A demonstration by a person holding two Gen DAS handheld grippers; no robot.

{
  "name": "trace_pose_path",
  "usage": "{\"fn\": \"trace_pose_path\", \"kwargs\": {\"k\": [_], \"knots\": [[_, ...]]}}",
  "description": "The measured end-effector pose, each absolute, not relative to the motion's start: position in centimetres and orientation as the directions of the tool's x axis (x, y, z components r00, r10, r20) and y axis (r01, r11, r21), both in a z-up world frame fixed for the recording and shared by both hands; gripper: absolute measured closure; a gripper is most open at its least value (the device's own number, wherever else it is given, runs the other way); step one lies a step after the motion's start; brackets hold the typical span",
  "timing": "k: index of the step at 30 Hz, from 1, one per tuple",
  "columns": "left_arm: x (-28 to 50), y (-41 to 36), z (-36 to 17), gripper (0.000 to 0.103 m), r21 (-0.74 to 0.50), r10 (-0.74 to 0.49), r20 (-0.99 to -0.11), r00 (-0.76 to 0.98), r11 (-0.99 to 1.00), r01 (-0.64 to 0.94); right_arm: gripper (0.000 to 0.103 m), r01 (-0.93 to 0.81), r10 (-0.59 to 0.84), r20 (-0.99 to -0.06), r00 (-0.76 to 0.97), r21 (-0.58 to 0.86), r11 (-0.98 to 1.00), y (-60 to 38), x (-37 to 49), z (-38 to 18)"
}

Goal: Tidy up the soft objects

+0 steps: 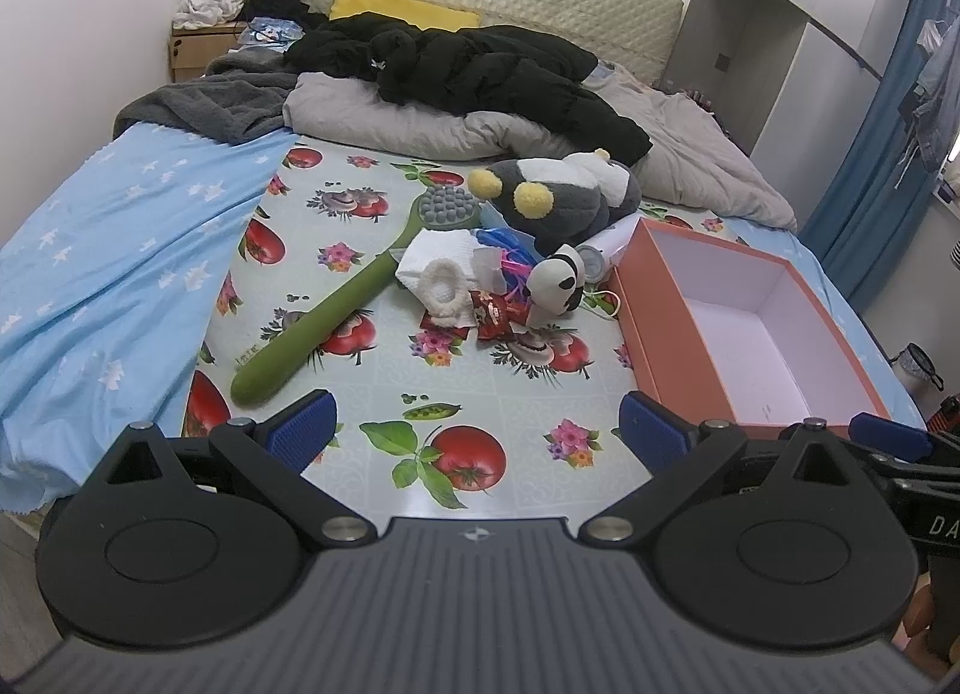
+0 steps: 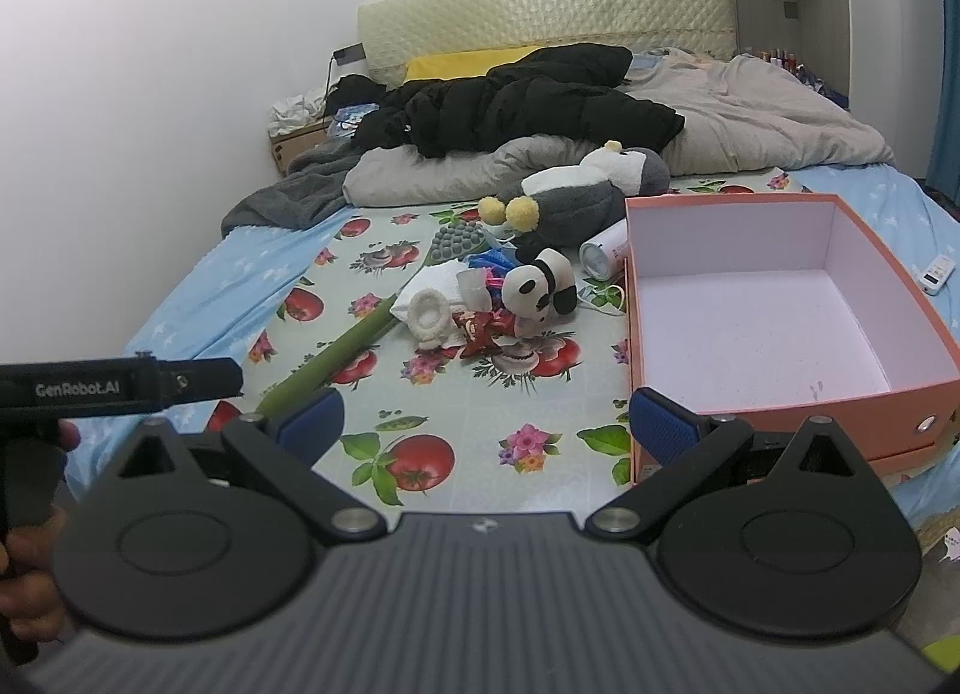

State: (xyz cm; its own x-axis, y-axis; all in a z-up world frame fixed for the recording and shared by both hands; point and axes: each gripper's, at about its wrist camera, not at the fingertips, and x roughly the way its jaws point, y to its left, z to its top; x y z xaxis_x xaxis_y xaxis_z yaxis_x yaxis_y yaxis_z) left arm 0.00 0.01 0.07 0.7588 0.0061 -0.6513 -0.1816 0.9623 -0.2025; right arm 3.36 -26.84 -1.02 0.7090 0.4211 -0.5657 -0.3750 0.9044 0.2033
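Both grippers, left gripper [image 1: 474, 424] and right gripper [image 2: 486, 415], hover with jaws apart; sorting seems unstarted, so next comes reaching far for the panda plush [image 2: 540, 286] left of the empty box [image 2: 780, 406].

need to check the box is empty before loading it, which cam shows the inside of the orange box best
The right wrist view: the orange box sits close, with nearly its whole white floor visible and nothing in it. The left wrist view shows the same box at the right edge, more oblique, its near corner hidden behind the left gripper.
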Motion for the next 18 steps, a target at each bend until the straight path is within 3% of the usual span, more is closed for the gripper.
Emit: {"fn": "trace_pose_path", "kwargs": {"k": [18], "knots": [[-0.21,0.48,0.12,0.001,-0.205,0.006,-0.654,0.756,0.961,-0.185,0.0,-0.369,0.42,-0.574,0.703,0.21,0.905,-26.61,3.55,-1.62]]}}
